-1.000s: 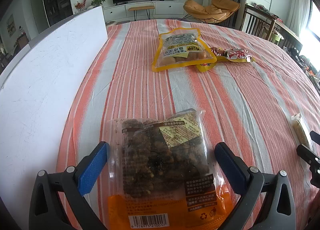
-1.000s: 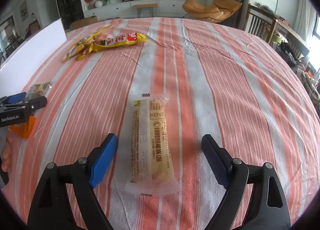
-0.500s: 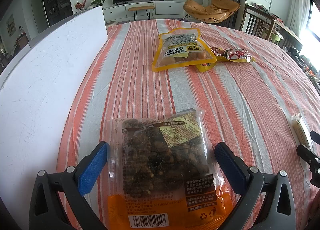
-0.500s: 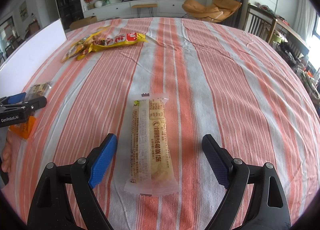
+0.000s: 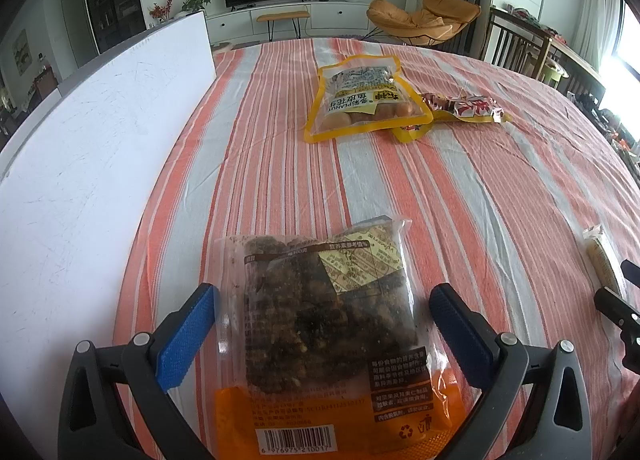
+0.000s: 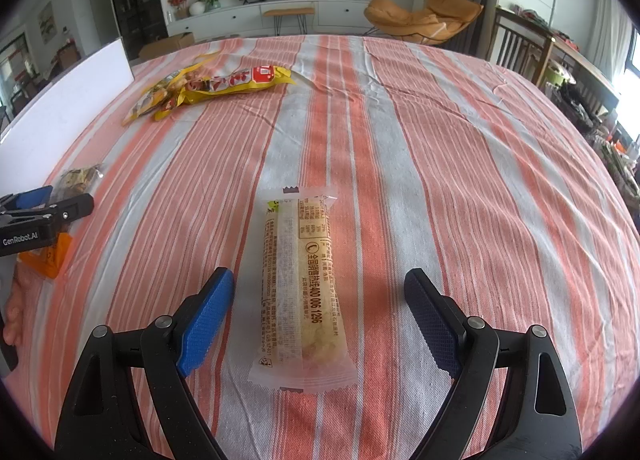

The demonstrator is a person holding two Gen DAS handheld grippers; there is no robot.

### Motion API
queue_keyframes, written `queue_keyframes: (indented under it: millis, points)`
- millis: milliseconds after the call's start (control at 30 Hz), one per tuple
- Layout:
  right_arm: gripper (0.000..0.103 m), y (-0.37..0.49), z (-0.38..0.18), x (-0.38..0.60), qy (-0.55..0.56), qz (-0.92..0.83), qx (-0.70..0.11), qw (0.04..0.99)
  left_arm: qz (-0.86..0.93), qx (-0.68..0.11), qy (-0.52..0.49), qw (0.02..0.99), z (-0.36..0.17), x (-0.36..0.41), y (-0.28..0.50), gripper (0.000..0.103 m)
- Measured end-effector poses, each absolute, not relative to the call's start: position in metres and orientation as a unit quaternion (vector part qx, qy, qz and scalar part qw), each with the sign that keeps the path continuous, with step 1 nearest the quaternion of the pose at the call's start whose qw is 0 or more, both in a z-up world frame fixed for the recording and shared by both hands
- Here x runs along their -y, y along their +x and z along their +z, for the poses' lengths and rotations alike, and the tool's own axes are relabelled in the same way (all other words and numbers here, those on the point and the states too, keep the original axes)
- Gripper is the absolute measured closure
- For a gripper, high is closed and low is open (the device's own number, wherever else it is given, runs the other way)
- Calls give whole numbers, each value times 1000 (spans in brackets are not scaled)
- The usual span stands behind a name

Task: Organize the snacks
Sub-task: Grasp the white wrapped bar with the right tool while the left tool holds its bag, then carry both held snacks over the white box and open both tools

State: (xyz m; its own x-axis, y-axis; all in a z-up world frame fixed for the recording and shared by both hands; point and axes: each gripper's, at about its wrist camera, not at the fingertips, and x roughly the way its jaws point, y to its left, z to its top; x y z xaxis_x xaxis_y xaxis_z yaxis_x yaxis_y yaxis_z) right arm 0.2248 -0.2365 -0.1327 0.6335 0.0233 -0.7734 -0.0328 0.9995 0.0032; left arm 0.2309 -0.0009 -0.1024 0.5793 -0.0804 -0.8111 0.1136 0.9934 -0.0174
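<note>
A clear bag of dark snack clusters with an orange bottom (image 5: 328,324) lies flat on the striped cloth between the blue pads of my left gripper (image 5: 326,294), which is open and not touching it. A long pale wrapped snack bar (image 6: 302,284) lies lengthwise between the pads of my right gripper (image 6: 320,280), also open with gaps on both sides. Farther back lie a yellow-edged peanut bag (image 5: 362,98) and a red-and-yellow packet (image 5: 464,108). In the right wrist view these two, the peanut bag (image 6: 160,96) and the packet (image 6: 244,82), sit at the back left.
A white board (image 5: 84,164) stands along the table's left side. The striped tablecloth (image 6: 440,148) covers the whole round table. The left gripper's side (image 6: 44,216) and a hand (image 6: 20,300) show at the right wrist view's left edge. Chairs stand beyond the far right rim.
</note>
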Motion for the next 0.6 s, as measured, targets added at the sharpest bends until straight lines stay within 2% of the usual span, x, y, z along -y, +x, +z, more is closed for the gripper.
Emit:
queue_keyframes:
  millis: [133, 200, 233, 300, 333, 400, 433, 467, 600]
  points:
    - [14, 224, -133, 237, -5, 15, -428, 904, -72, -474, 29, 877, -100, 1, 235, 0]
    - [10, 225, -133, 236, -1, 20, -430, 903, -83, -484, 34, 870, -99, -1, 237, 0]
    - [8, 228, -133, 236, -4, 28, -439, 898, -84, -487, 34, 869, -98, -1, 237, 4]
    - [9, 237, -130, 235, -2, 32, -472, 881, -84, -480, 33, 873, -93, -1, 232, 26]
    - [9, 243, -128, 236, 7, 35, -487, 873, -87, -482, 34, 871, -91, 1, 230, 31]
    - [18, 251, -122, 242, 51, 65, -494, 866, -88, -480, 44, 872, -88, 3, 224, 38]
    - [54, 254, -121, 241, 47, 61, -497, 865, -92, -478, 47, 873, -87, 3, 218, 39]
    - [71, 255, -119, 237, 17, 41, -502, 864, -95, -478, 39, 872, -86, 0, 213, 40]
    - [71, 245, -111, 244, 83, 65, -504, 857, -128, -456, -50, 879, -69, -24, 184, 40]
